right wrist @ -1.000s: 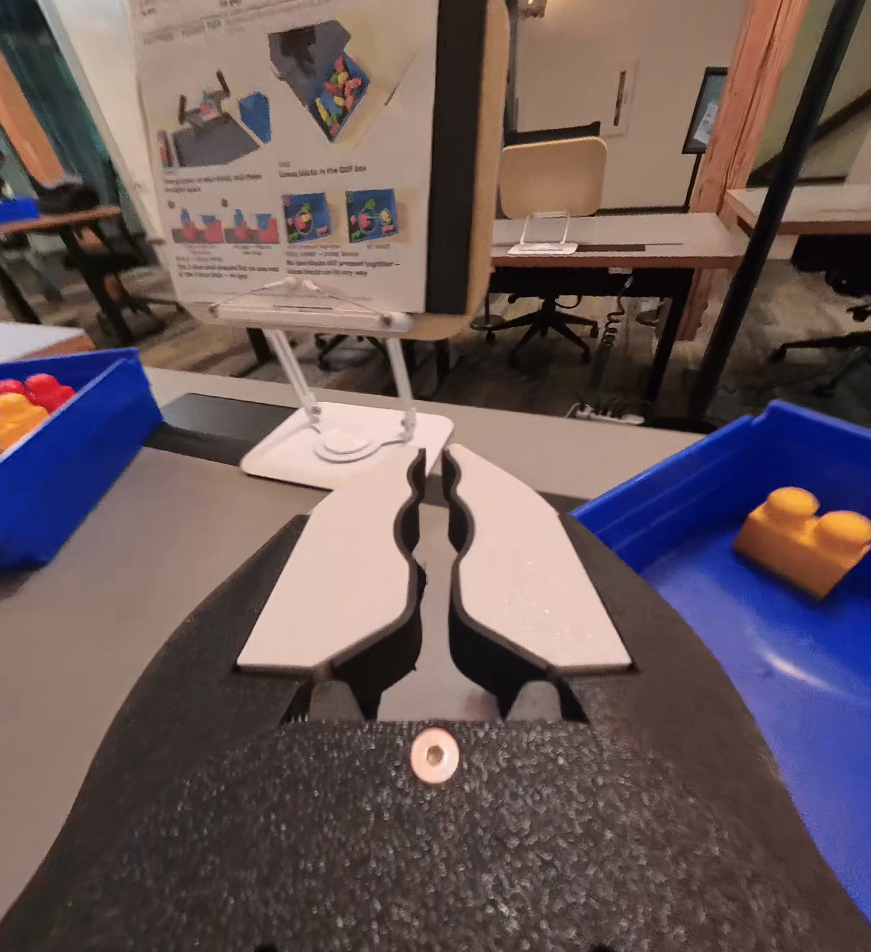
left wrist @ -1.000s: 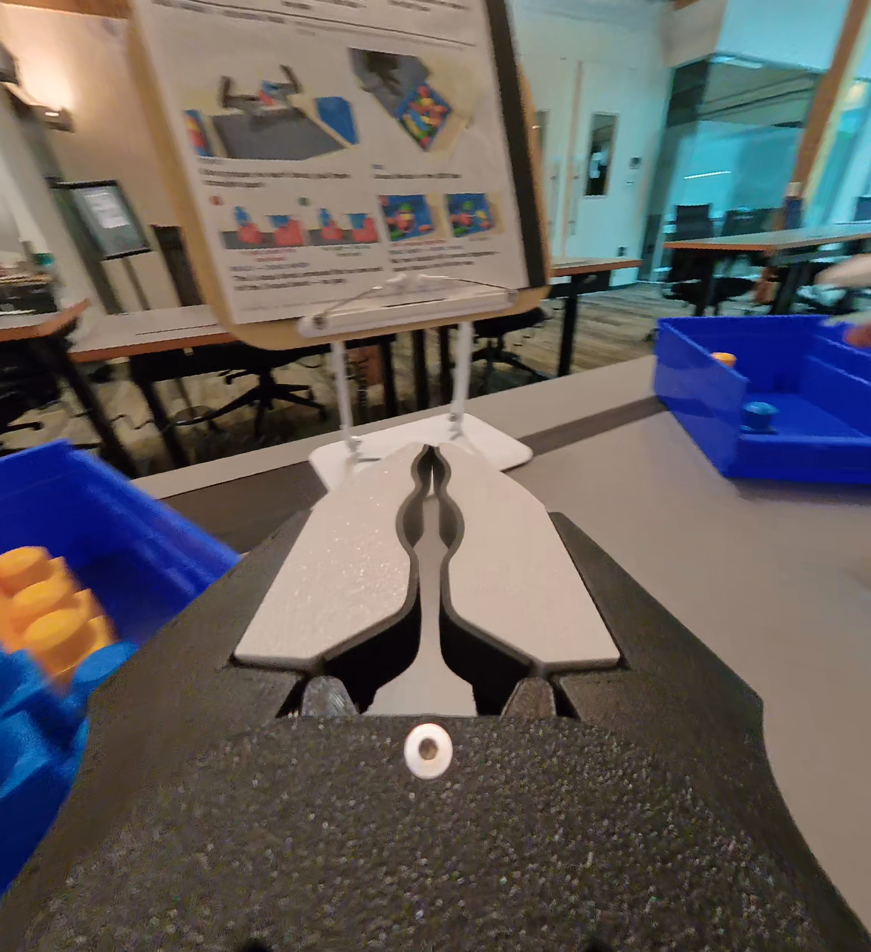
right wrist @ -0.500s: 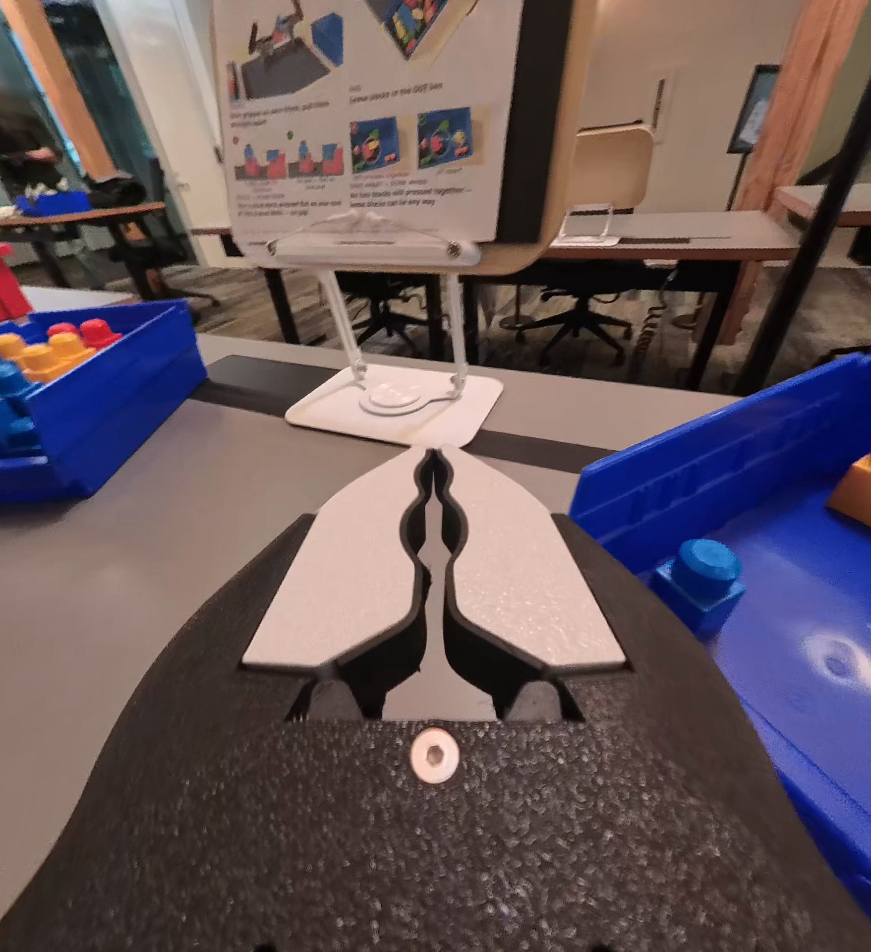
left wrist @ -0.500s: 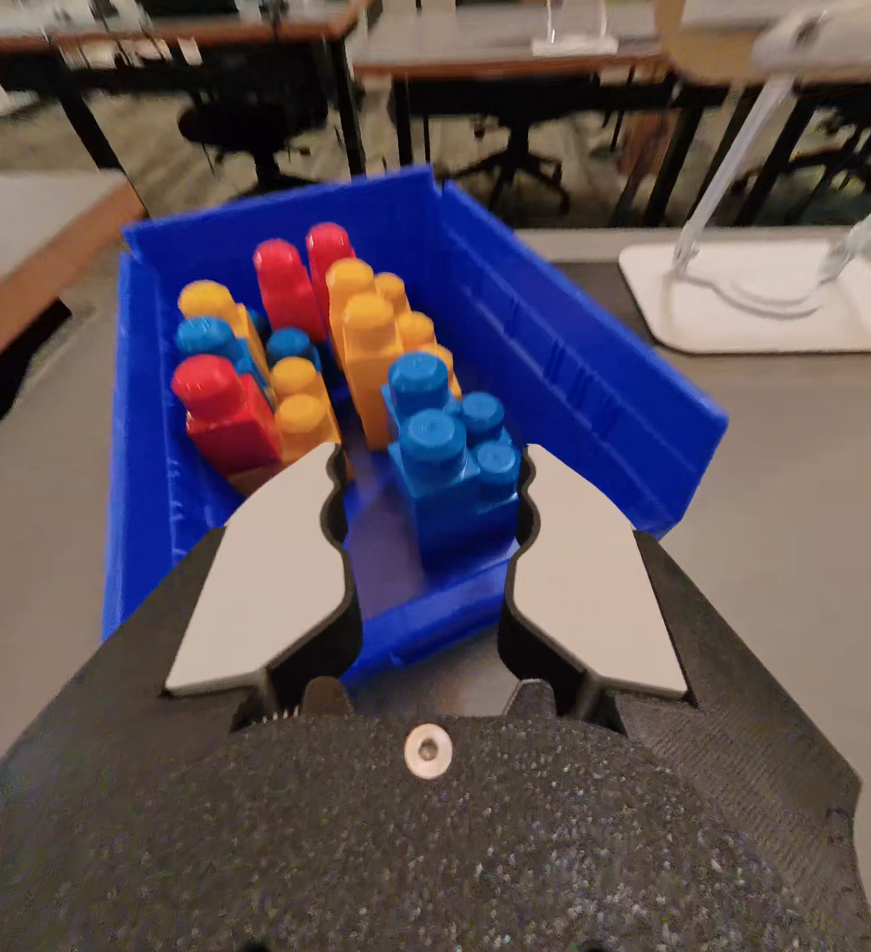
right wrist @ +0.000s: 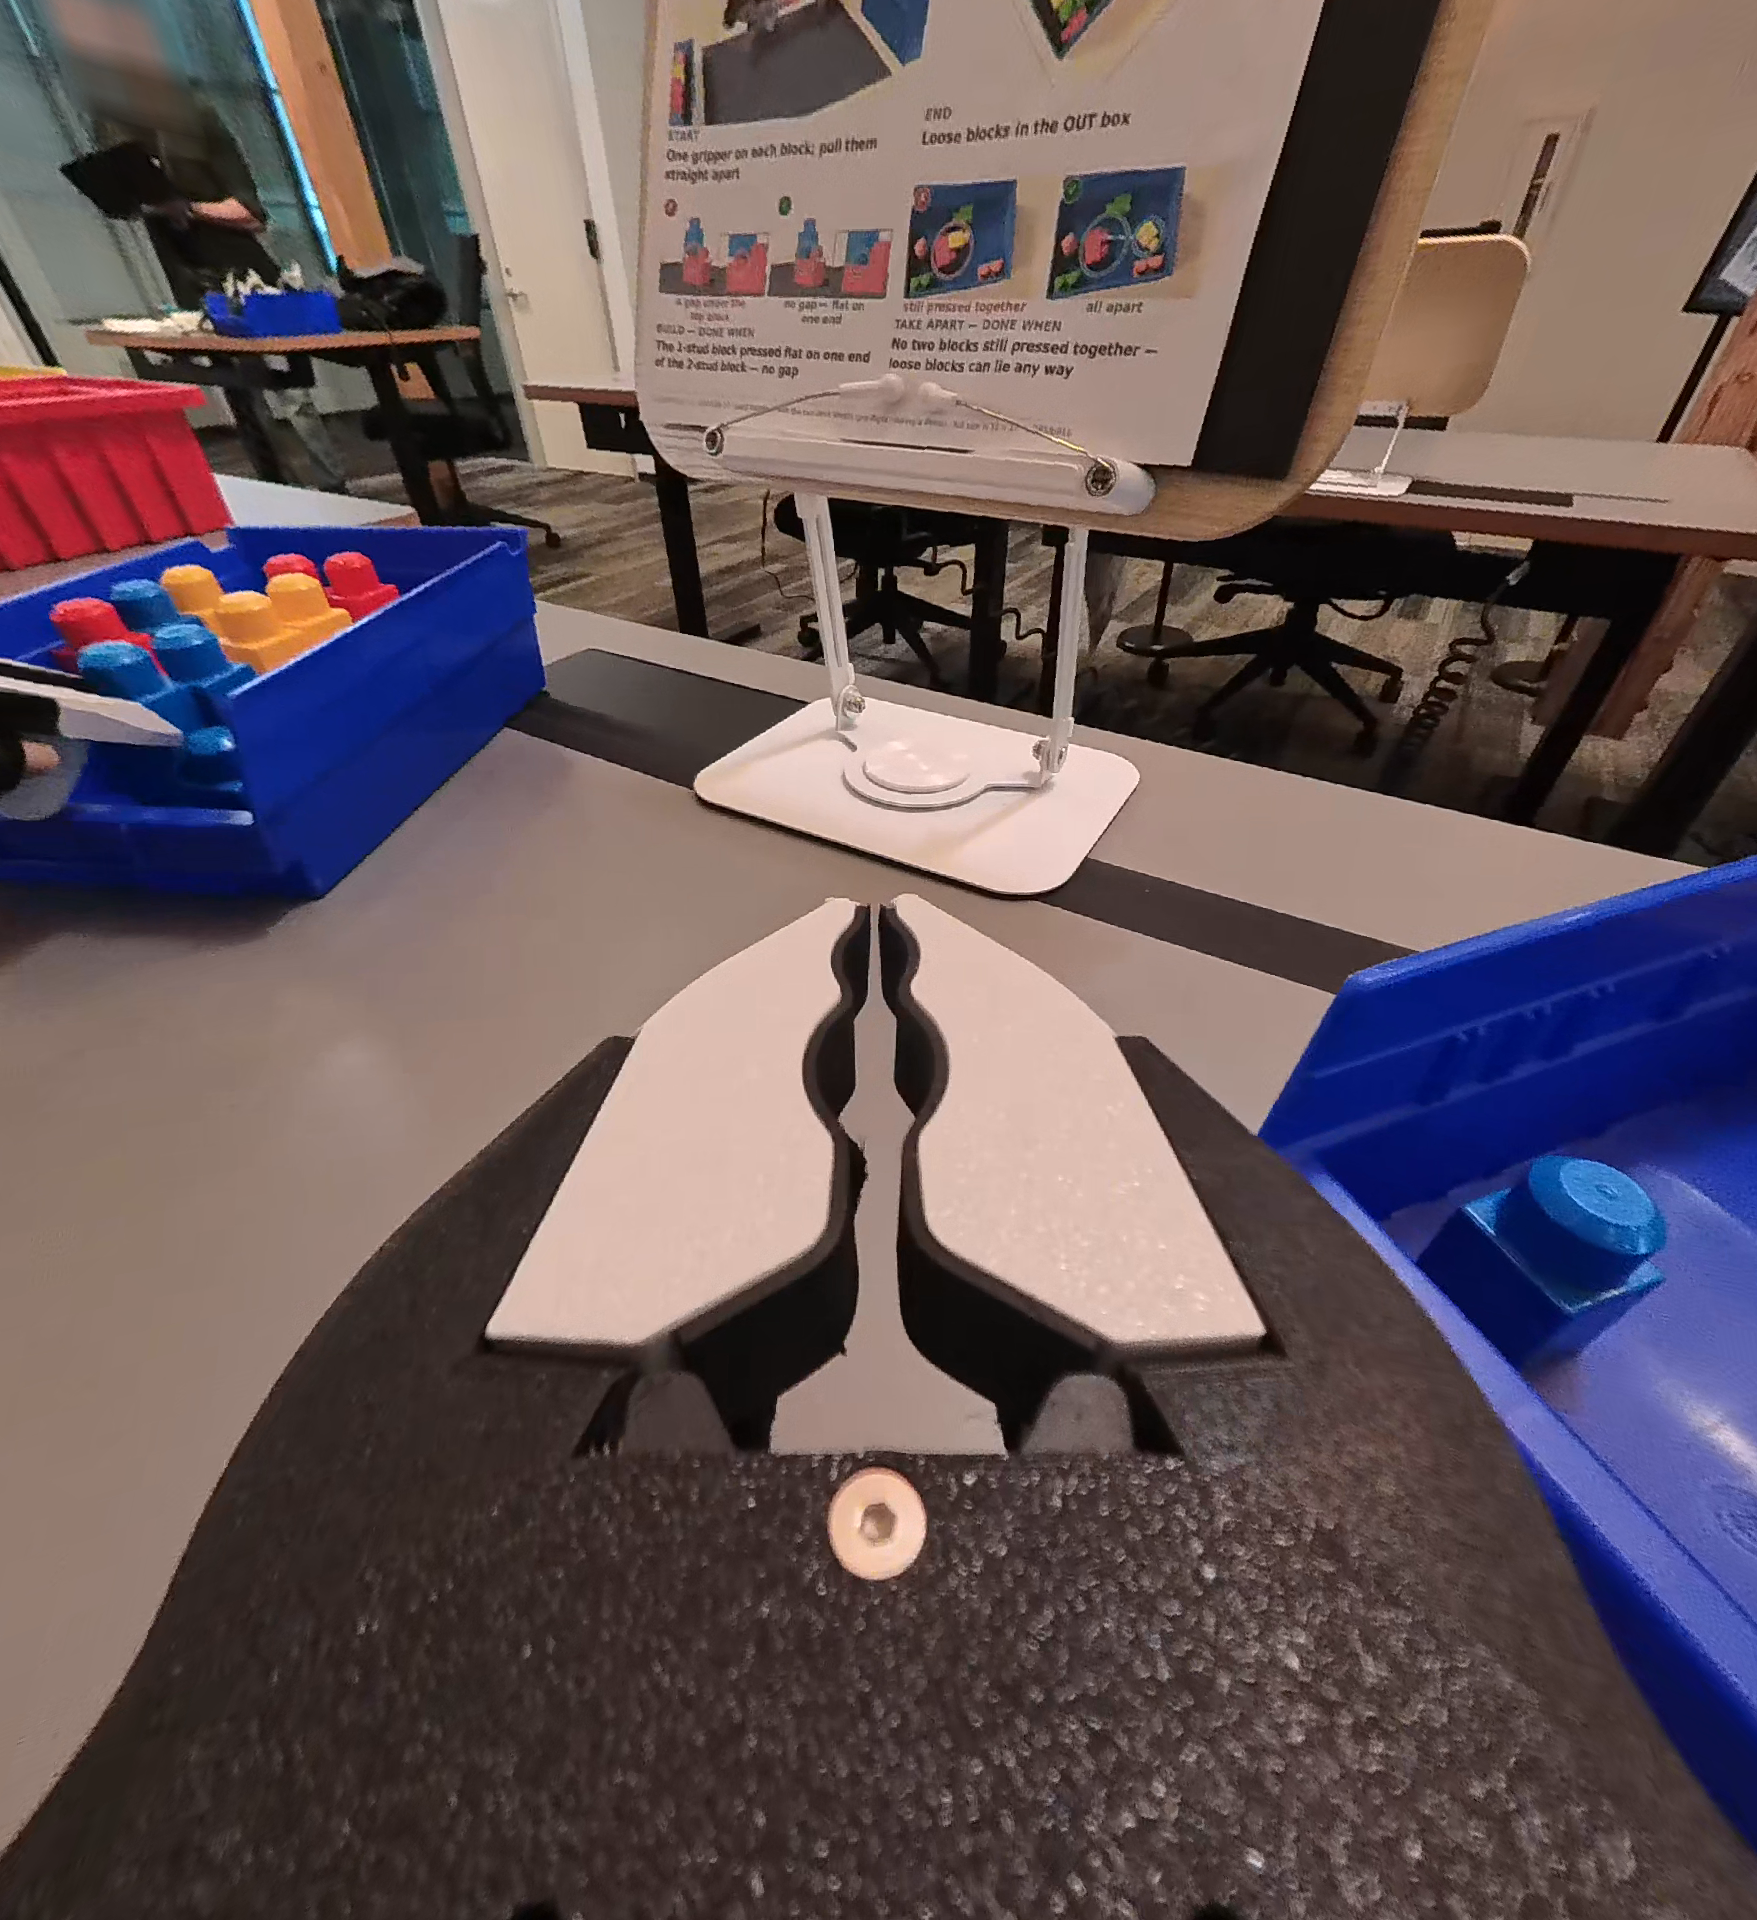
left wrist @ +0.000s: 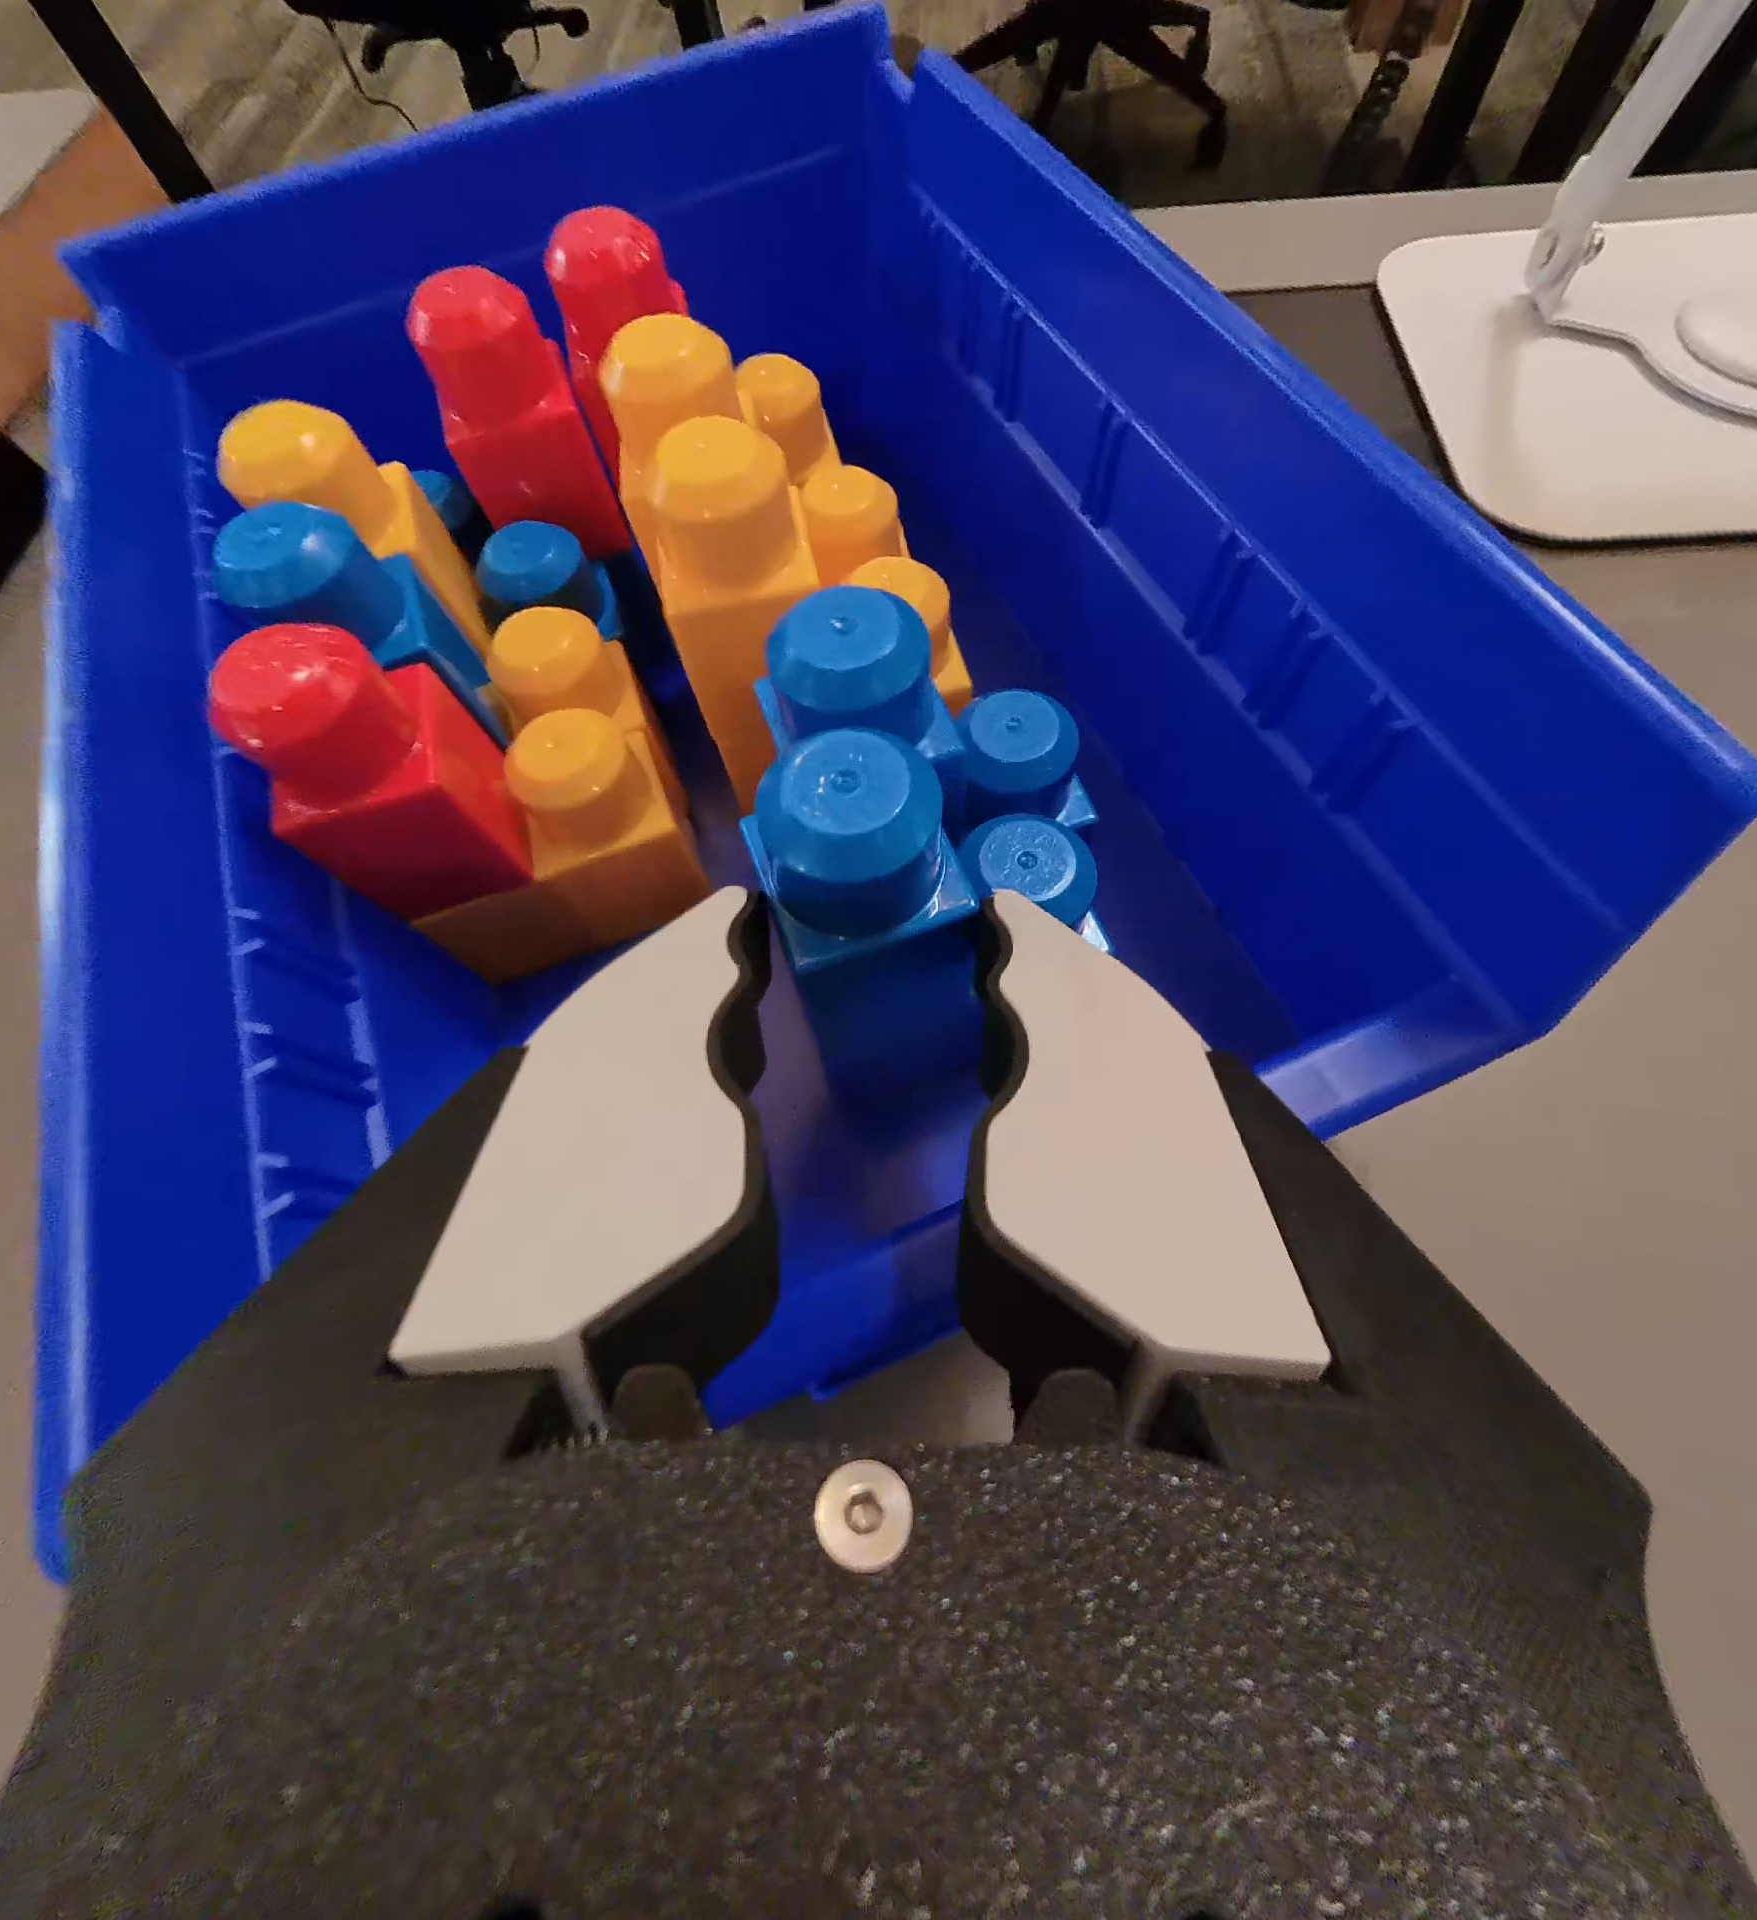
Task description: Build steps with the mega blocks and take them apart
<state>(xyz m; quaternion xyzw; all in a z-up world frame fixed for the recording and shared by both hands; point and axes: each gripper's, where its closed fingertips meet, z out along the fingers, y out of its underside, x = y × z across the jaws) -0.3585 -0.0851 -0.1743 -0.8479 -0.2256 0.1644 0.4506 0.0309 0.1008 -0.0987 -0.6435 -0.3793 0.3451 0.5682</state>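
Note:
A blue bin [left wrist: 1269, 623] holds several stepped stacks of red, yellow and blue mega blocks. In the left wrist view my left gripper [left wrist: 869, 920] reaches into the bin's near end, and its jaws press on both sides of the nearest blue stack [left wrist: 848, 821], which stands on the bin floor. A red and yellow stack [left wrist: 417, 790] stands just to its left. My right gripper [right wrist: 874, 912] is shut and empty above the grey table, beside a second blue bin [right wrist: 1539, 1029] that holds a loose blue one-stud block [right wrist: 1570, 1247]. The right wrist view also shows the first bin [right wrist: 365, 748] and the left gripper's fingers [right wrist: 105, 717].
A white stand [right wrist: 915, 790] with an instruction board stands at the table's far edge between the bins; its base shows in the left wrist view [left wrist: 1632, 395]. A red bin [right wrist: 53, 468] sits behind the left bin. Office tables and chairs lie beyond. There is about 45 centimetres between the tips of the two grippers.
My left gripper swung left from the stand to the block bin, opened, moved down and closed around the nearest blue stack. My right gripper drew back from the right bin and stayed shut.

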